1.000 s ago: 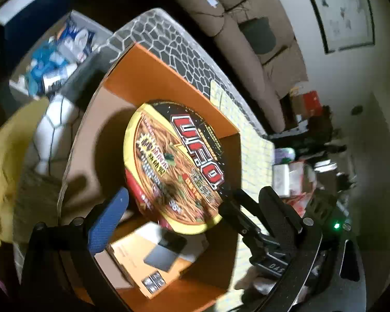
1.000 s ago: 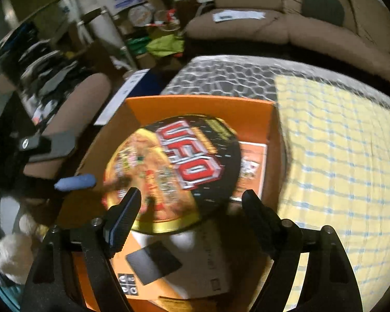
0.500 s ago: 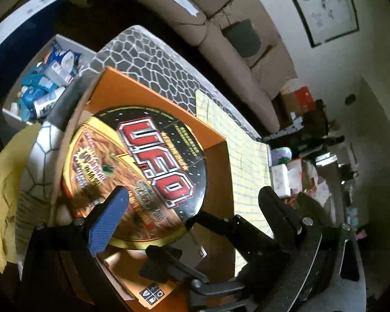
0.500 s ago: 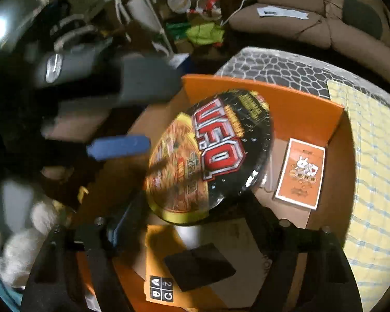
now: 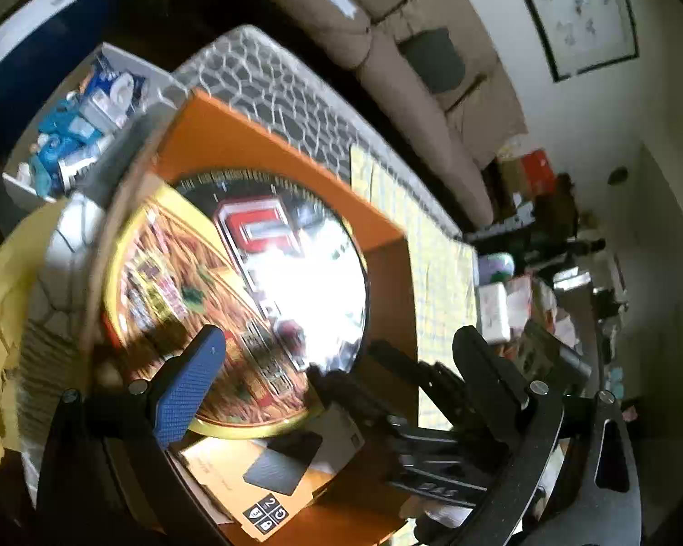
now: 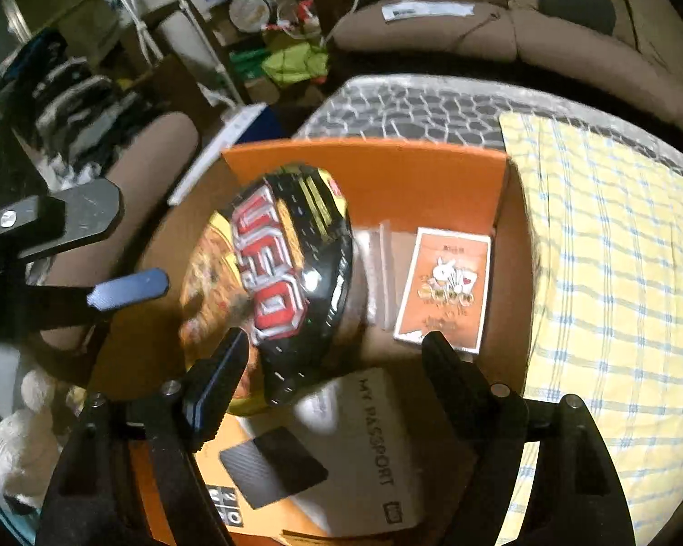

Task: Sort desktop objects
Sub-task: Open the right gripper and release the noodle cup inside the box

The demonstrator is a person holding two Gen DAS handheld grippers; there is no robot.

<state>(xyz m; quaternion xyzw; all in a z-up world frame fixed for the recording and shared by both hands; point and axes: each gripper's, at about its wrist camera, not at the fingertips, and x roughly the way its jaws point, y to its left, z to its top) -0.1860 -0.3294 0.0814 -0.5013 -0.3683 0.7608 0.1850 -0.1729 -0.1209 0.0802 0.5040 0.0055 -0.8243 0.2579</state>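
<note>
Both claws hang wide open above the orange cardboard box (image 6: pixel 387 173), and neither one is gripping anything that I can see. On the left side of the left wrist view, the left claw (image 5: pixel 332 368) has its blue pad (image 5: pixel 186 391) low in the frame, in front of the big round UFO noodle bowl (image 5: pixel 196 300). A second ago the bowl lay flat in the middle of the box. Now it is tipped up on its edge and leans toward the left wall of the box, so I think it is being shifted over to make room. In the right wrist view the right claw (image 6: pixel 332 364) is at the bottom middle, with the tilted bowl (image 6: pixel 277 282) just above its left finger. Moving the bowl has uncovered an orange rabbit card pack (image 6: pixel 446 291) at middle right and some clear sleeves (image 6: pixel 378 273) beside it. At the bottom sits a white "MY PASSPORT" box (image 6: pixel 378 450). The yellow checked cloth (image 6: pixel 614 295) fills the right side. A bright glare hides most of the bowl's lid in the left view, the bowl is blurry, and I cannot tell what is pushing it or whether any finger touches it.
</note>
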